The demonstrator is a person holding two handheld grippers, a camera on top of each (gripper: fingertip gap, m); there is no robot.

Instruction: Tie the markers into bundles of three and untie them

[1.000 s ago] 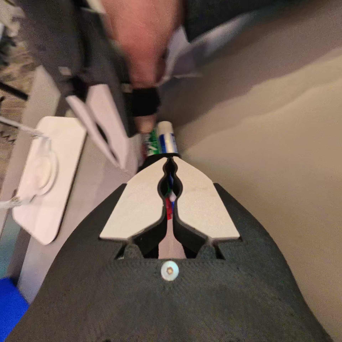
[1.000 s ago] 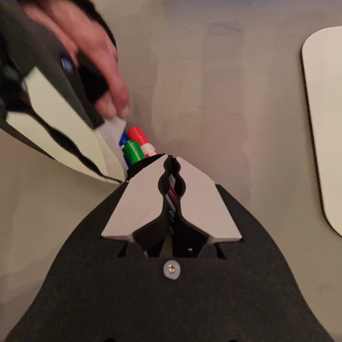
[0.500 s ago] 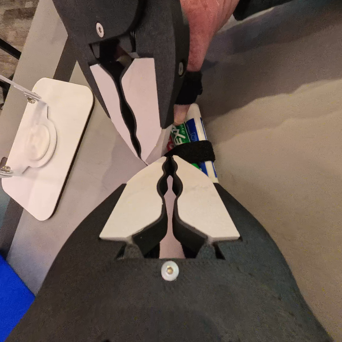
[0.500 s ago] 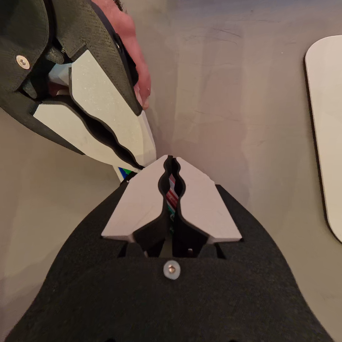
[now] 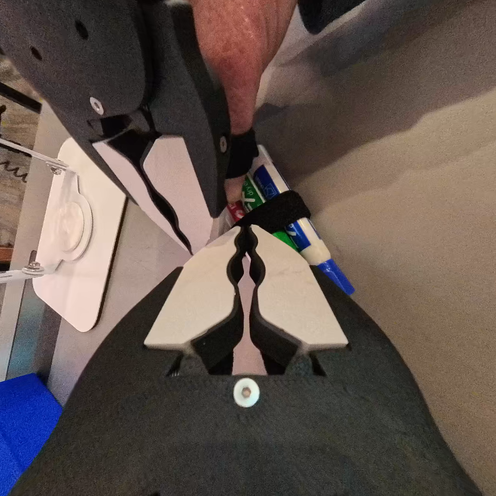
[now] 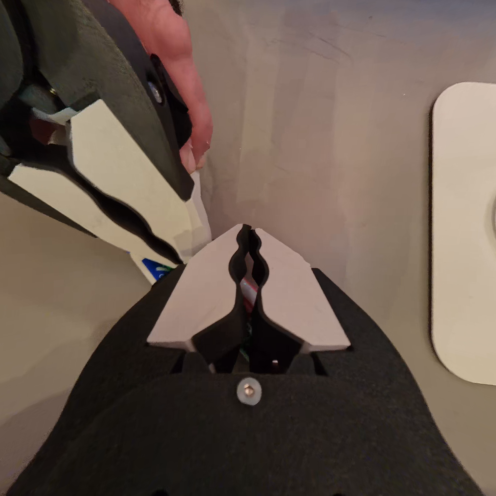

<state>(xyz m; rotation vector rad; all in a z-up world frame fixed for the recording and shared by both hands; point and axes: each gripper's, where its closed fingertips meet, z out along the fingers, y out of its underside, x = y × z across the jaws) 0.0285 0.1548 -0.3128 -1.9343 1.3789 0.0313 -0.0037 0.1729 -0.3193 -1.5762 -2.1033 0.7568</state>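
Your left tongs (image 5: 246, 230) point forward with their white fingers (image 5: 284, 290) pressed nearly together, only a thin wavy slit between them. Your right tongs (image 6: 248, 229) are drawn in the same way, the tips all but meeting. The two sets of tips sit close to each other, angled so they nearly touch. Your right hand (image 5: 236, 61) wraps the dark handle behind its tongs, a black band round one finger; your left hand (image 6: 177, 69) grips its handle likewise
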